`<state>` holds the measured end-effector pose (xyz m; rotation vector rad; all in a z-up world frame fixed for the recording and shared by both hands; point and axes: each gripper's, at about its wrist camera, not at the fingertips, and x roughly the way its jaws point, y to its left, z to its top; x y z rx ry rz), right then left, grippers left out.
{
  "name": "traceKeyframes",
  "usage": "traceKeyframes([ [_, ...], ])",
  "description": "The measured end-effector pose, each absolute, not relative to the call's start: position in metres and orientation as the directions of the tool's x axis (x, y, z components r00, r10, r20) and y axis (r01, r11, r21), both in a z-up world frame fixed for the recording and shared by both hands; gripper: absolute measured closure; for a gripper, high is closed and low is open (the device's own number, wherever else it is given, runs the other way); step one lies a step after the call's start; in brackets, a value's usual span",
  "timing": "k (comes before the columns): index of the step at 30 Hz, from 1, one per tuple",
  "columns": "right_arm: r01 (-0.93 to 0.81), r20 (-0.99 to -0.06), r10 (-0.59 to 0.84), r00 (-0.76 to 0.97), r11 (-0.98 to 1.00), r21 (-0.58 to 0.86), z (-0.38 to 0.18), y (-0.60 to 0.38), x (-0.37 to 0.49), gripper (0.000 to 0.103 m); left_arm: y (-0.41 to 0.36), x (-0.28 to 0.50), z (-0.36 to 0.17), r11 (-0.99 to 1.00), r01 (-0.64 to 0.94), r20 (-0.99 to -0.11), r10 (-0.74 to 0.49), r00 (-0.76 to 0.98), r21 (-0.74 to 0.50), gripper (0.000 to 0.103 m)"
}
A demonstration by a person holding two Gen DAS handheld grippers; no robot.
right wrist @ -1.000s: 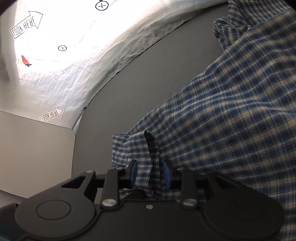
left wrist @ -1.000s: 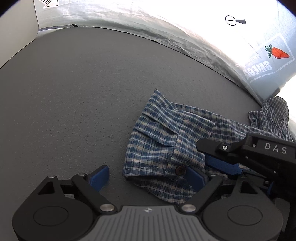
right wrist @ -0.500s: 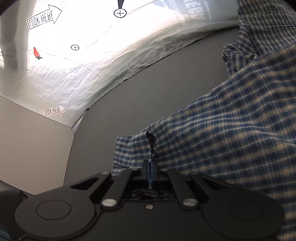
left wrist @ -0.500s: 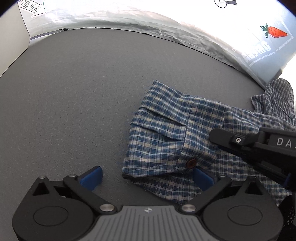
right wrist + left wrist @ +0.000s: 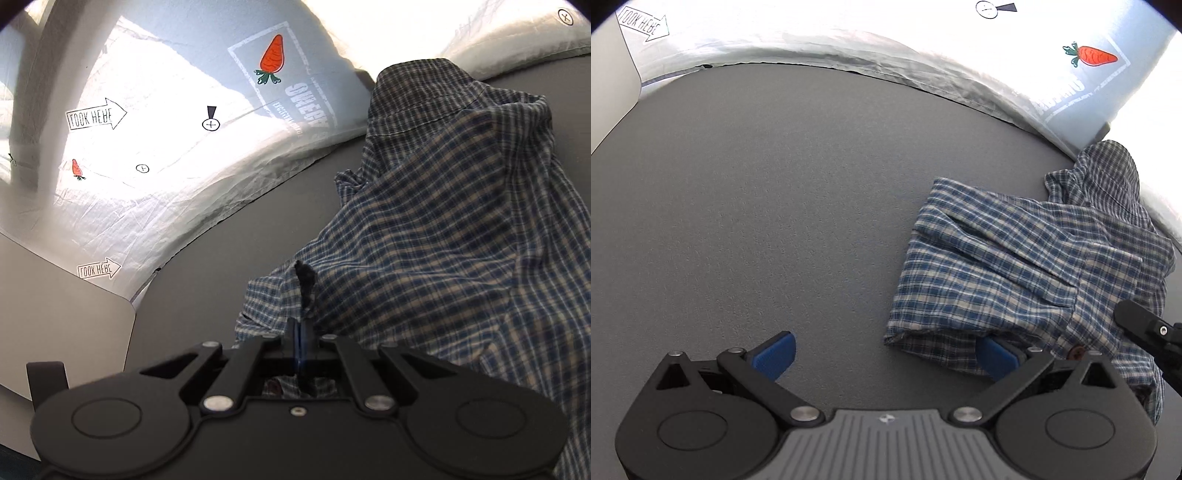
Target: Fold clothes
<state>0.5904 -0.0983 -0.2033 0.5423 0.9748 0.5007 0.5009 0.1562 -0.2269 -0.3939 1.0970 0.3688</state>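
A blue and cream plaid shirt [image 5: 1015,266] lies crumpled on the grey table at the right of the left wrist view. My left gripper [image 5: 886,354] is open; its right blue pad [image 5: 997,356] touches the shirt's near hem and its left pad [image 5: 774,352] is over bare table. My right gripper [image 5: 300,341] is shut on a pinched fold of the shirt [image 5: 443,251], which rises in a draped heap to its right. The right gripper's black body [image 5: 1148,332] shows at the right edge of the left wrist view.
The grey table [image 5: 757,203] extends left and far. A white crinkled sheet with carrot [image 5: 1089,55] and "look here" prints backs the table's far edge. A pale panel [image 5: 66,314] stands at the left of the right wrist view.
My right gripper closed on the shirt fold and lifted it, raising the cloth. The left gripper shifted left, so the shirt now sits further right in its view.
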Motion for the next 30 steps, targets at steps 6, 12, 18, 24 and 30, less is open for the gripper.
traceKeyframes([
  [6, 0.045, -0.603, 0.553, 0.574, 0.715, 0.698, -0.201, -0.176, 0.492, 0.102, 0.115, 0.467, -0.206, 0.918, -0.375, -0.891, 0.063, 0.450, -0.124, 0.001],
  [12, 0.236, -0.609, 0.495, 0.620, 0.623, 0.746, -0.229, -0.225, 0.408, 0.102, 0.068, 0.426, -0.210, 0.959, -0.256, -0.910, -0.005, 0.414, -0.122, 0.001],
  [18, 0.305, -0.609, 0.464, 0.643, 0.575, 0.760, -0.237, -0.245, 0.350, 0.102, 0.037, 0.387, -0.212, 0.981, -0.171, -0.919, -0.015, 0.393, -0.090, 0.001],
  [24, 0.339, -0.625, 0.460, 0.631, 0.561, 0.755, -0.243, -0.251, 0.304, 0.102, 0.027, 0.349, -0.220, 0.987, -0.148, -0.930, -0.008, 0.366, -0.067, 0.001],
  [30, 0.392, -0.654, 0.442, 0.614, 0.548, 0.739, -0.252, -0.254, 0.258, 0.102, 0.020, 0.320, -0.231, 0.991, -0.125, -0.944, -0.010, 0.330, -0.055, 0.001],
])
